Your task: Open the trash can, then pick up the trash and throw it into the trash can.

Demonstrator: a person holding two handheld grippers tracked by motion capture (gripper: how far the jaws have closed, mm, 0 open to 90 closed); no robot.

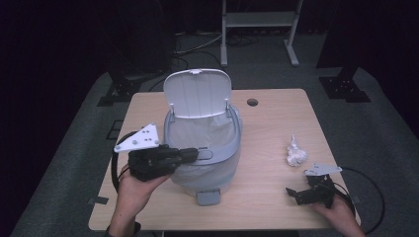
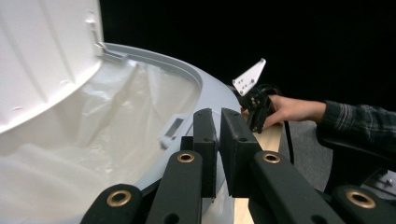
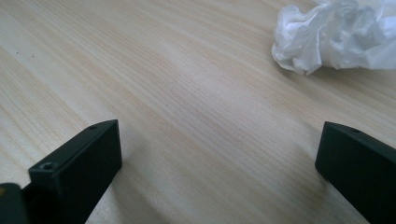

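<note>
Bin (image 1: 232, 148), frame centre, lid standing open: left gripper (image 1: 193, 154) is resting at its front rim, jaws nearly together, empty. Crumpled tissue (image 1: 295, 154), right of centre, is awaiting pickup; right gripper (image 1: 291, 192), lower right, is spreading wide toward it.

Plastic bin, wood-grain table

Smooth grey plastic bin (image 1: 225, 148) with thin translucent liner (image 2: 93, 135); matt pale wood-grain table (image 1: 276, 207); crumpled white paper (image 3: 336, 35).

We cannot tell whether the left gripper (image 1: 193, 154) pinches the bin's rim (image 1: 232, 148) or the liner (image 2: 116, 116), its tips masking the contact, while the crumpled paper (image 3: 336, 35) is cut off by the right gripper view's edge.
</note>
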